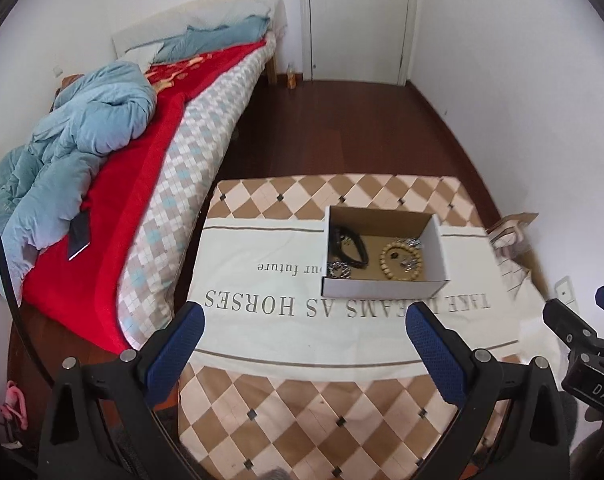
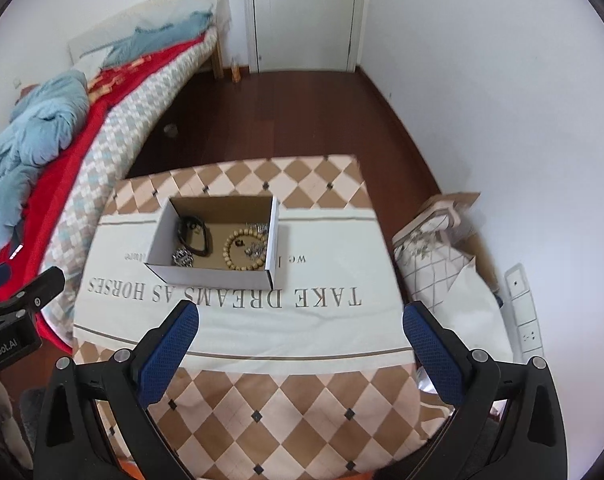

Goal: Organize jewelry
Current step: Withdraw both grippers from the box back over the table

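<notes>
Cardboard, white outside and brown inside: that is the small open box [image 1: 383, 286] I see in the middle of both frames, sitting on a checked cloth [image 1: 302, 412] with printed words. Inside it lie a wooden bead bracelet [image 1: 401, 261] on the right, a black cord bracelet [image 1: 351, 246] on the left, and shiny silver pieces [image 1: 339, 270] near the front. My left gripper [image 1: 303, 330] and my right gripper [image 2: 300, 326] both hover at the bottom of their frames, blue pads wide apart, holding nothing. A bed [image 1: 142, 152] fills the upper left
</notes>
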The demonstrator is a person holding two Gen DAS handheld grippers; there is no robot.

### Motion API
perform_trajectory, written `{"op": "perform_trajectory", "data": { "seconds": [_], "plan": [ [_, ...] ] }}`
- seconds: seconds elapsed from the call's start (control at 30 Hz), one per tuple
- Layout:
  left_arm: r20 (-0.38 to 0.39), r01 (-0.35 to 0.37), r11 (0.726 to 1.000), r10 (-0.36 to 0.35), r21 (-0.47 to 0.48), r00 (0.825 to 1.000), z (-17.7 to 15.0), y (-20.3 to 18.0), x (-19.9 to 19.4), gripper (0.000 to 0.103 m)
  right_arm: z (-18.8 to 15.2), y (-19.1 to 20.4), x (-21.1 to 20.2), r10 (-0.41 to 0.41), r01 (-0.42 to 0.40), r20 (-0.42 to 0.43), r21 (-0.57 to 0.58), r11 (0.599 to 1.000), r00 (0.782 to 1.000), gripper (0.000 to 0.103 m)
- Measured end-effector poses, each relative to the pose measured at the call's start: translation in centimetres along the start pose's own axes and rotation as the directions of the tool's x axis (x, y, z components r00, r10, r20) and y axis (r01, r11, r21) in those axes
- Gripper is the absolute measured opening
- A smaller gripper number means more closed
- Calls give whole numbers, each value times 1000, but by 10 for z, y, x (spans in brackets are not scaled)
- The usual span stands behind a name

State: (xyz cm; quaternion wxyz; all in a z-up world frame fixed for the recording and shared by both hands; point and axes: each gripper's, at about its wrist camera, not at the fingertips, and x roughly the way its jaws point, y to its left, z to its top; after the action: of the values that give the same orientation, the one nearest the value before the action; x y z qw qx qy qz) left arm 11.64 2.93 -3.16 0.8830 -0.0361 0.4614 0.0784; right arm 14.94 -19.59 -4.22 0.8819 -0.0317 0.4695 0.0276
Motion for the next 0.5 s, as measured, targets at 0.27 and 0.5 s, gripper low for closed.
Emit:
{"op": "perform_trajectory", "data": {
  "seconds": [0.27, 0.5],
  "plan": [
    [89, 38, 999, -37, -14, 995, -12, 2, -70, 103, -11, -7, -83, 1, 1, 132, -13, 1000, 991, 103],
    [134, 75, 997, -71, -21, 988, -23, 2, -116, 103, -20, -12, -140, 8, -6, 205, -11, 1000, 979, 103]
  ]
}}
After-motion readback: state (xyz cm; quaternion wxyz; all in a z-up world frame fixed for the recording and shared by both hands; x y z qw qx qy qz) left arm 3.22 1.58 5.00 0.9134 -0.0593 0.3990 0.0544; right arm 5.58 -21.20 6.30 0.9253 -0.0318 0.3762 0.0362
